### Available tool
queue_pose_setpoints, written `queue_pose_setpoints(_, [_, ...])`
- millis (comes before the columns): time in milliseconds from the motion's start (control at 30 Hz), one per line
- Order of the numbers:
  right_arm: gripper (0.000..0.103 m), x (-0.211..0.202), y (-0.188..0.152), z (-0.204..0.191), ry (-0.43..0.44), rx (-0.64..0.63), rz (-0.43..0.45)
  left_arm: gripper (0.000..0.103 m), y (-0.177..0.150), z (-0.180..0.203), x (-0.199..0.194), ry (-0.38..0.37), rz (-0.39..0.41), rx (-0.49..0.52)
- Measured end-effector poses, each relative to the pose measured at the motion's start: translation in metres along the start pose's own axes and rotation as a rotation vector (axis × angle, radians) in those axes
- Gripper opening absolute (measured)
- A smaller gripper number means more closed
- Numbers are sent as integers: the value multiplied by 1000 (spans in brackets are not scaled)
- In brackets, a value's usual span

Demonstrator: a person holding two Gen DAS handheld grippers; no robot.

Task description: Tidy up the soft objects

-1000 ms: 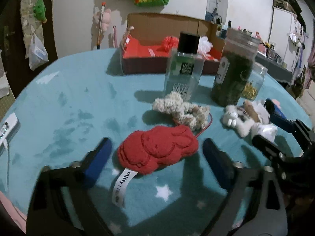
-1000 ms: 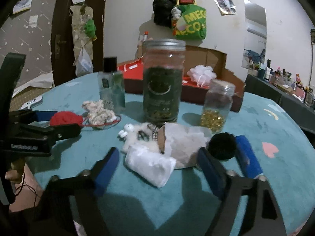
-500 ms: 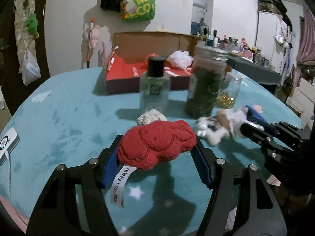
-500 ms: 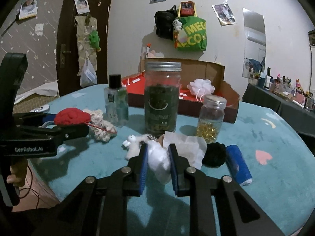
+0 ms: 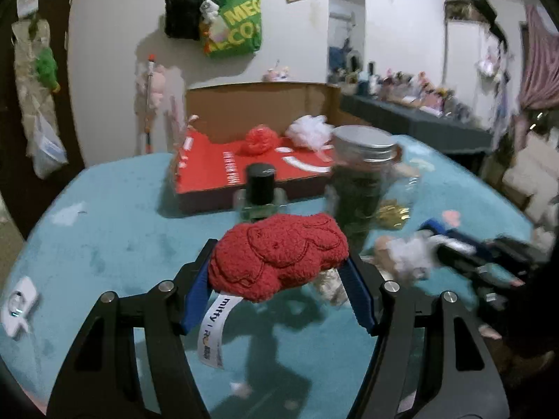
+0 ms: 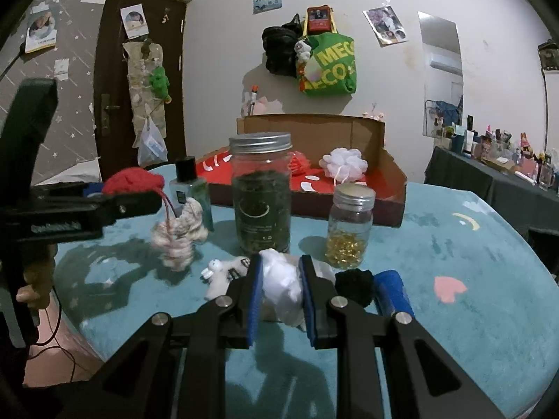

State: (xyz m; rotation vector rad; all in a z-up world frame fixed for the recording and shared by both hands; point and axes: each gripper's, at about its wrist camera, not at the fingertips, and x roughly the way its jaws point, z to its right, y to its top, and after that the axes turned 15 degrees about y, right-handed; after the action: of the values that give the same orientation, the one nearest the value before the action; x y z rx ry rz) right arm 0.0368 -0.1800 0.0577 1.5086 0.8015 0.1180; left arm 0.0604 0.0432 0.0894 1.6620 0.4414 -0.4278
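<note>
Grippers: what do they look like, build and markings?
Both the left gripper and right gripper have matte black scissor-style frames, silver pivot bolts and blue rectangular finger pads. The left one's side carries blurred white lettering, seen from the right wrist.

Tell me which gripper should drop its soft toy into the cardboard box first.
Left, probably. The left gripper holds the red plush lifted clear, facing the cardboard box. The right gripper, clamping the white plush, sits low behind the tall jar.

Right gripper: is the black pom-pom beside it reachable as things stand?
Probably not yet: the right gripper is shut on the white soft toy. The black pom-pom lies unobstructed just right of its fingers.
</note>
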Motion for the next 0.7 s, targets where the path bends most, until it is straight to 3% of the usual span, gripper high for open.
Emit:
queue_pose_setpoints(67, [22,-2,-1,0,-6,-2,4,65,3,-8,-6,45,43,-13])
queue_pose_setpoints(167, [22,3,-2,4,0,8,-25,65,5,-23,-7,13,26,-72])
queue_pose_setpoints(267, [22,7,-4,6,15,23,-34,65,-12,-1,18,20,-89,82])
queue_pose_setpoints(300, [22,7,-5,5,17,24,-30,65,-15,3,19,8,-91,94])
queue_pose_setpoints(400, [22,5,-6,4,15,20,-20,65,-4,-14,3,-79,-37,-17])
queue_pose_setpoints(500, [22,3,-6,5,10,20,-24,65,6,-37,-3,0,12,-81])
queue_pose_setpoints(567, [22,1,-6,7,10,22,-26,65,4,-33,6,41,-32,-37])
queue_pose_setpoints(700, [22,2,-6,8,18,39,-23,65,-6,-7,0,-141,-64,9])
